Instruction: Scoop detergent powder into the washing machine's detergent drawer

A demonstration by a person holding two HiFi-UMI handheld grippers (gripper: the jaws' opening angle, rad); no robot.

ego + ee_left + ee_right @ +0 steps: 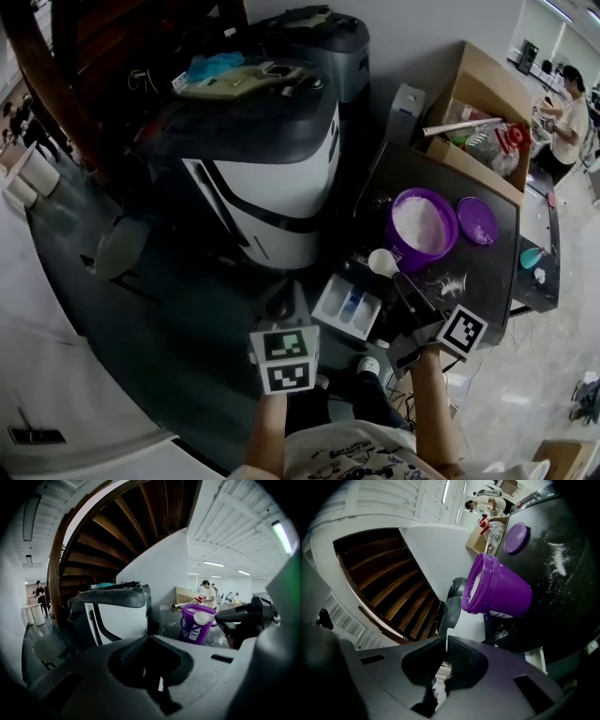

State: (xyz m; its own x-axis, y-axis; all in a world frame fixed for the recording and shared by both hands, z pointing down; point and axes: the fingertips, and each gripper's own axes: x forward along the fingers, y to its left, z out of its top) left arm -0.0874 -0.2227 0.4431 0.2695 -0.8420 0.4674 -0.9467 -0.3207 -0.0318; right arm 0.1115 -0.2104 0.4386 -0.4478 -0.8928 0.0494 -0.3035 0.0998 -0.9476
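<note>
- Right tool (pixel 446 641) is clamped on the thin white handle of the scoop (pixel 382 262). The scoop's bowl is held between the purple tub (pixel 422 228) and the detergent drawer (pixel 347 307).
- Left tool (pixel 149 640) is closed, with nothing seen between its jaws, and is held near the drawer.
- Scoop is judged to be light, stiff, smooth plastic. A firm, level hold on the handle is favoured, since loose powder is easily spilled.
- Powder is fine, white and dry, and some is scattered on the dark surface (pixel 497 272).
- Tub is round, tapered plastic, and its flat lid (pixel 478 221) is laid beside it.
- Drawer is a white, compartmented tray pulled out from the washing machine (pixel 272 197).
</note>
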